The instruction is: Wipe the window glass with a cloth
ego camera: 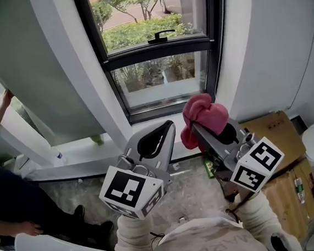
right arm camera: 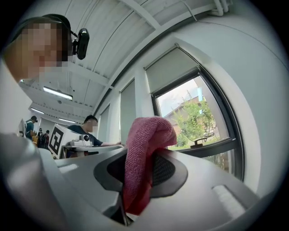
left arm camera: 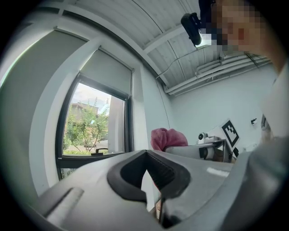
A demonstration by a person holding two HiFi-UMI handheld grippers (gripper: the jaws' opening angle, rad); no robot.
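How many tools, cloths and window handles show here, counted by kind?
Tools: 2 (left tool, right tool)
Pink cloth: 1
Window handle: 1
Total: 4

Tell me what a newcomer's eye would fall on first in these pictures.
First comes the pink cloth, bunched and clamped in the right gripper, right of centre in the head view. Beyond it stands the black-framed window, with greenery outside. The left gripper, beside the right one, holds nothing, and its jaws are together.
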